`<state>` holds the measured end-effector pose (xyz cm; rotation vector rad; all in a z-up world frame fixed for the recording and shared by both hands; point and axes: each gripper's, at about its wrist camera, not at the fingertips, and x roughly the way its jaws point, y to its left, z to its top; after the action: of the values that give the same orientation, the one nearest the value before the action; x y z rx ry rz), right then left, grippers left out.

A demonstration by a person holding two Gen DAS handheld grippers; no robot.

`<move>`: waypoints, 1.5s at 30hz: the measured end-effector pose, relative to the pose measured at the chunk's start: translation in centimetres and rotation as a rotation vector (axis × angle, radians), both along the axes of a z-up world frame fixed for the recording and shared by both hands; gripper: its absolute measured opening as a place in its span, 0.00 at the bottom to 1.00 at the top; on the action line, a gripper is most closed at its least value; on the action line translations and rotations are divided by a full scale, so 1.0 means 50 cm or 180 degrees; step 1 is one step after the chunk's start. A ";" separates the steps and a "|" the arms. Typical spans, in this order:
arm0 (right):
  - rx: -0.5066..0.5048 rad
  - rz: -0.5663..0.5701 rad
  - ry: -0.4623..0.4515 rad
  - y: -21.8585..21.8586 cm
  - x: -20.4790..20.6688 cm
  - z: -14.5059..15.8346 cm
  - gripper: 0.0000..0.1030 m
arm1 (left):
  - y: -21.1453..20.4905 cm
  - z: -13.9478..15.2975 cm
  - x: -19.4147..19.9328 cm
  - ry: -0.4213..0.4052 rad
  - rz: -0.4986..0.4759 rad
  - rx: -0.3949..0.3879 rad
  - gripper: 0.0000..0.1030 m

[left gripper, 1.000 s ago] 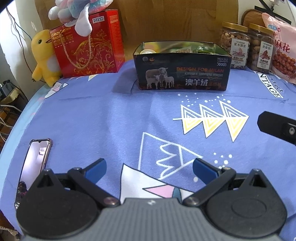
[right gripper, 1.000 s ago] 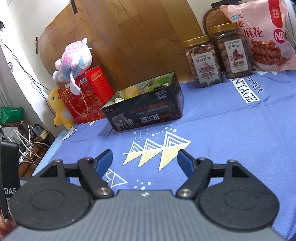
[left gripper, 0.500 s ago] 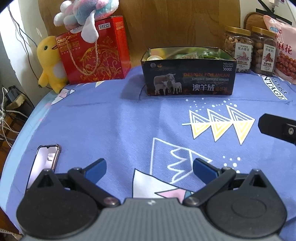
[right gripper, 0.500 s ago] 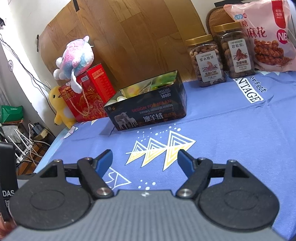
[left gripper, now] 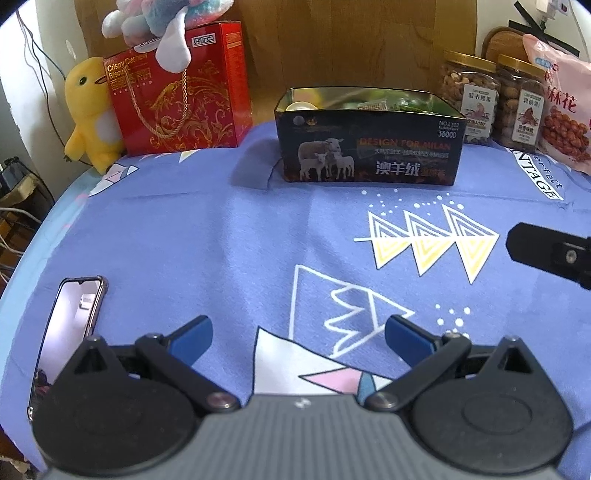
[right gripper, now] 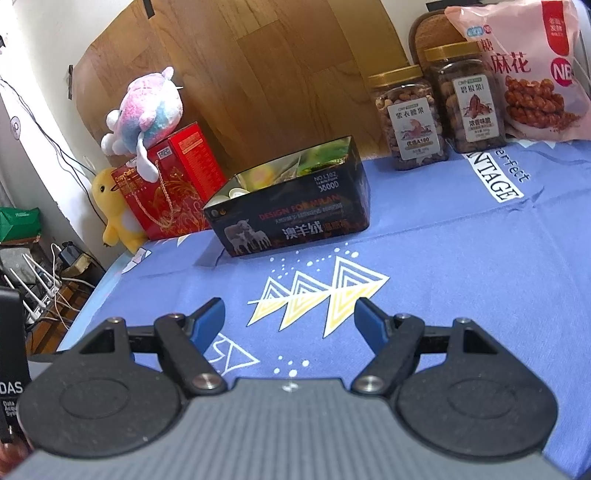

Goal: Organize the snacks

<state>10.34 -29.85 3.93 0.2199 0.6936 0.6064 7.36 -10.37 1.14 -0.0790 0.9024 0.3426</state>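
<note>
A black open box with sheep pictures (left gripper: 369, 155) stands at the back of the blue tablecloth and holds snack packets; it also shows in the right wrist view (right gripper: 291, 218). Two nut jars (left gripper: 469, 99) (right gripper: 408, 118) and a pink snack bag (right gripper: 524, 70) stand to its right. My left gripper (left gripper: 297, 336) is open and empty over the cloth near the front. My right gripper (right gripper: 290, 319) is open and empty, well short of the box. Part of the right gripper (left gripper: 550, 251) shows at the left wrist view's right edge.
A red gift box (left gripper: 177, 103) with a plush toy (left gripper: 162, 18) on top and a yellow duck plush (left gripper: 90, 110) stand at the back left. A phone (left gripper: 66, 336) lies on the cloth at the front left. A wooden board (right gripper: 258, 74) leans behind.
Both grippers have drawn back a little from the box and the views have shifted slightly. Both stay open and empty.
</note>
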 end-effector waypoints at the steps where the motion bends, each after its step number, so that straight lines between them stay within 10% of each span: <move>1: 0.0002 0.0001 -0.0008 0.001 -0.001 0.001 0.77 | 0.000 0.000 -0.001 0.0003 0.0008 -0.0008 1.00; 45: 0.0027 -0.0153 -0.0110 -0.004 -0.027 0.013 0.76 | -0.007 0.009 -0.011 -0.0063 -0.0049 -0.0039 1.00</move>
<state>8.97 -30.03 4.56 0.2329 0.6509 0.5661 6.83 -10.72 1.58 -0.0867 0.8852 0.3214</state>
